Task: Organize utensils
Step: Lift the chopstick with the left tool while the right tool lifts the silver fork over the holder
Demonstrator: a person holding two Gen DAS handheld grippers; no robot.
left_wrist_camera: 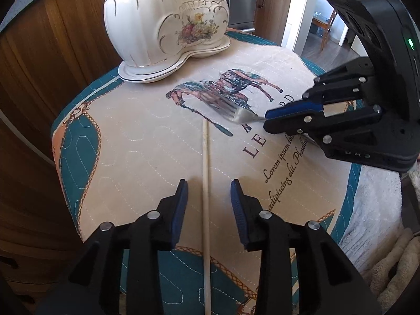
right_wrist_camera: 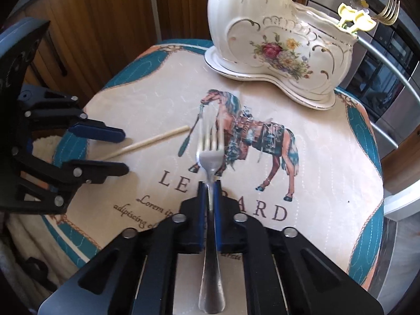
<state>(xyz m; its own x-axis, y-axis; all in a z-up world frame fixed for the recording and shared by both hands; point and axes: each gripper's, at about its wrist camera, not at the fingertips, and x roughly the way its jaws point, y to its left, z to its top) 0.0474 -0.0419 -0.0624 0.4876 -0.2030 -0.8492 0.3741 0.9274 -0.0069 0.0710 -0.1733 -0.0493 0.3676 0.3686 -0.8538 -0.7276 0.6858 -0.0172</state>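
Observation:
A silver fork point(right_wrist_camera: 210, 155) is clamped by its neck in my right gripper point(right_wrist_camera: 209, 183), tines pointing forward, held just above the cloth; it also shows in the left wrist view point(left_wrist_camera: 236, 114), where the right gripper point(left_wrist_camera: 267, 120) comes in from the right. My left gripper point(left_wrist_camera: 209, 183) is open and straddles a pale wooden chopstick point(left_wrist_camera: 206, 183) lying on the cloth; in the right wrist view the left gripper point(right_wrist_camera: 124, 152) and the chopstick point(right_wrist_camera: 157, 139) are at the left. A white floral ceramic holder point(left_wrist_camera: 162, 23) point(right_wrist_camera: 278, 39) stands at the back with gold utensils in it.
A round table carries a quilted cloth point(left_wrist_camera: 131, 136) point(right_wrist_camera: 328, 162) with a horse print and teal border. Wooden cabinets point(left_wrist_camera: 39, 78) lie behind and to the left. A steel oven point(right_wrist_camera: 388, 60) is at the right. A fluffy rug point(left_wrist_camera: 372, 210) lies beyond the table edge.

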